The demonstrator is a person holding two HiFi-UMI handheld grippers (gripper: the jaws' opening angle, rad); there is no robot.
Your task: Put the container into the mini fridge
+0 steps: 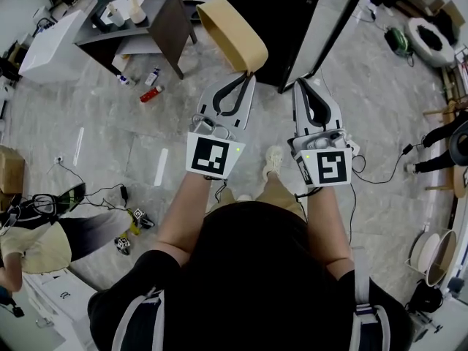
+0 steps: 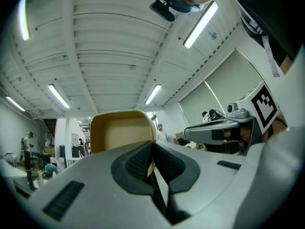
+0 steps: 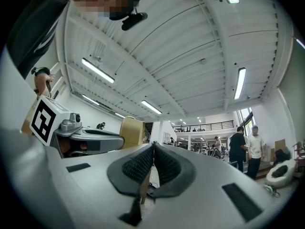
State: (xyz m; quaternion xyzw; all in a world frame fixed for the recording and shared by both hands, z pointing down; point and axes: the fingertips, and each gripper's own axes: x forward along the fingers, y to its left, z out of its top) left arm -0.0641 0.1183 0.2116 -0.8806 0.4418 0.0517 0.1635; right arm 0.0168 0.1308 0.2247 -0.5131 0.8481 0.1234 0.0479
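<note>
In the head view a tan, open-topped container (image 1: 232, 34) is held up off the floor, and my left gripper (image 1: 247, 76) is shut on its near rim. Seen from the left gripper view, the container (image 2: 121, 130) tilts just beyond the closed jaws of the left gripper (image 2: 152, 145). The black mini fridge (image 1: 267, 13) stands right behind it, its door (image 1: 327, 28) swung open to the right. My right gripper (image 1: 301, 83) is shut with nothing in it, beside the left one and in front of the fridge door. In the right gripper view the container (image 3: 131, 130) shows to the left.
A dark table (image 1: 161, 17) and a white box (image 1: 45, 48) stand at the back left, with small bottles (image 1: 151, 92) on the floor near them. Cables run across the floor. A person (image 1: 44, 240) crouches at the lower left. A round white cushion (image 1: 431, 39) lies at the back right.
</note>
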